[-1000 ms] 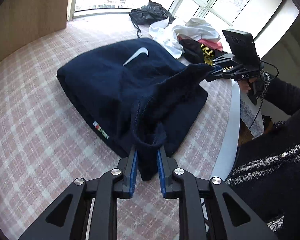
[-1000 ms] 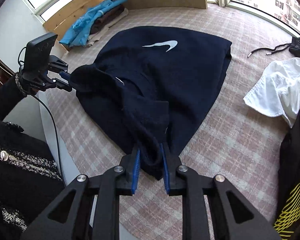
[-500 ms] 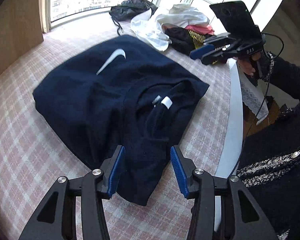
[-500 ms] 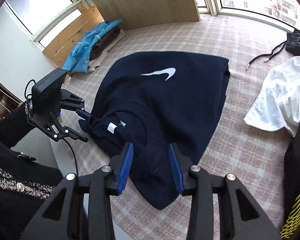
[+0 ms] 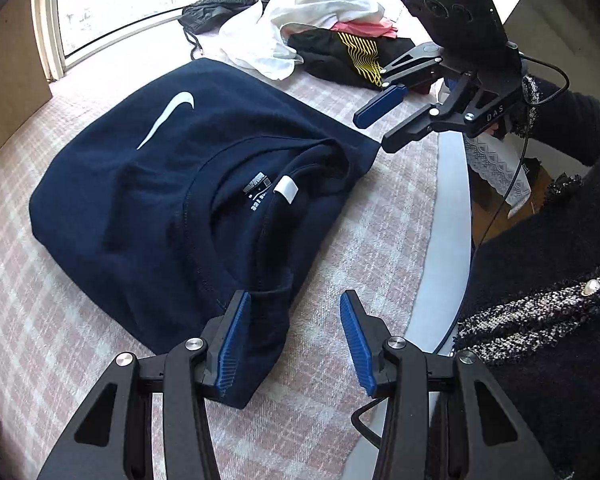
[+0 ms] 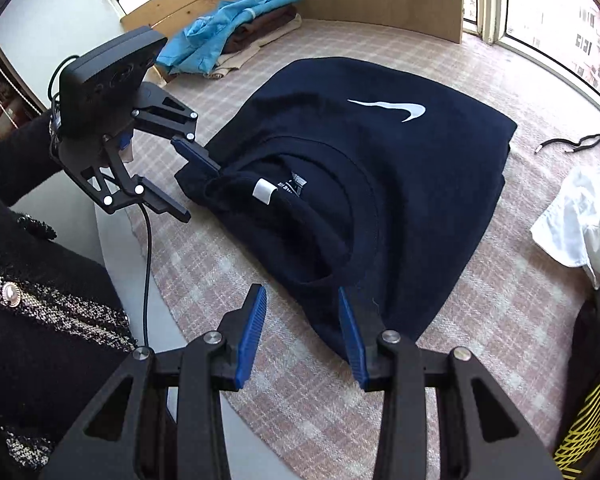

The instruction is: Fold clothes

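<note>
My left gripper (image 5: 294, 344), right gripper (image 6: 302, 336): both open, holding nothing. Navy shirt (image 5: 148, 184) lies folded near bed edge (image 5: 448, 216), collar facing me, so next fold easy.

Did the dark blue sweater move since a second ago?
Yes. The navy sweater was pinched and lifted at its near edge; now both grippers are open and that edge lies flat on the checked cover, collar showing.

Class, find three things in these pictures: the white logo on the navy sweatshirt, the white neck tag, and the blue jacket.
white logo (image 6: 396, 109), right wrist view, on the middle of the curved mark.
white neck tag (image 5: 286, 190), left wrist view, on the tag's flat face.
blue jacket (image 6: 224, 36), right wrist view, on its crumpled top.
</note>
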A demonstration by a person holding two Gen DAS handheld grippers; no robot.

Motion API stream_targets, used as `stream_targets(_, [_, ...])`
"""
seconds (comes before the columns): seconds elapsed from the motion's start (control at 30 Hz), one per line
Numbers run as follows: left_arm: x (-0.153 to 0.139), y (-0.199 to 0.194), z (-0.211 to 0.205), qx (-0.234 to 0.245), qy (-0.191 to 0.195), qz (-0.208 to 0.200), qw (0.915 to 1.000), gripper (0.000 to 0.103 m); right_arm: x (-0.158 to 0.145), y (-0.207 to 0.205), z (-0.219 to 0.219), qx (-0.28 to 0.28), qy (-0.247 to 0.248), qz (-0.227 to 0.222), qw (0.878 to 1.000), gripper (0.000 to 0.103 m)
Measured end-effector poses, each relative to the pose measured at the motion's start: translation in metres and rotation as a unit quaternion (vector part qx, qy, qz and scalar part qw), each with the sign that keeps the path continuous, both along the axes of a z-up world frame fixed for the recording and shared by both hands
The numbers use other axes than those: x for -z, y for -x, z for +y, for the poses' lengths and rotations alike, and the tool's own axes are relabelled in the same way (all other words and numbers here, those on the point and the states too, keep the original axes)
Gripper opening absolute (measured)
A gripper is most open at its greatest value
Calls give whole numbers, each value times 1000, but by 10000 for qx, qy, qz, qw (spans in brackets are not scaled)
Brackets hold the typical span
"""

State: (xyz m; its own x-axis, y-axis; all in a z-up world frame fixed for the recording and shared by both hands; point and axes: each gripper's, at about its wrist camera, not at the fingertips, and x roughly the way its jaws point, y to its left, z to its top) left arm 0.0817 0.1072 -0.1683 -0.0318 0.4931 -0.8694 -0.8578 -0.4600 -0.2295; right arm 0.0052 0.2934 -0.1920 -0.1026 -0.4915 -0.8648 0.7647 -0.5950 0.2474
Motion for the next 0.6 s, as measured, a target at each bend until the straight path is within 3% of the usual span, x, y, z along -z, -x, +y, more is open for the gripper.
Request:
stream_targets(0.07, [7,5,4,57,117,-30,9999,41,11,-1,-7,-121,-243,85,9996,37])
stream_targets(0.2, [11,18,2,73,193,-183,9996,23,20,3,-14,-350,-624,254,9971,36])
stream_targets(0.27, [10,21,-1,124,172,-296,9993,22,19,9,-12,-363,-638,125,9972,22])
stream_targets(0.4, [4,26,-8,195,135,-470,9986,15,1,26,1,-256,-262,-201,9991,11])
stream_targets(0.47, [-2,30,-13,186,10,-556,9983,15,-10,34,9,-209,2,-423,9989,11])
stream_targets(0.53, [-11,30,-20,176,-167,-729,9970,15,-14,38,17,-288,244,-939,9949,13])
stream_targets(0.57, [-15,29,-24,227,-247,-824,9960,15,-11,37,19,-449,227,-1303,9902,15])
stream_targets(0.6, [-18,26,-27,284,-237,-868,9955,15,-8,34,18,-578,3,-1339,9893,16])
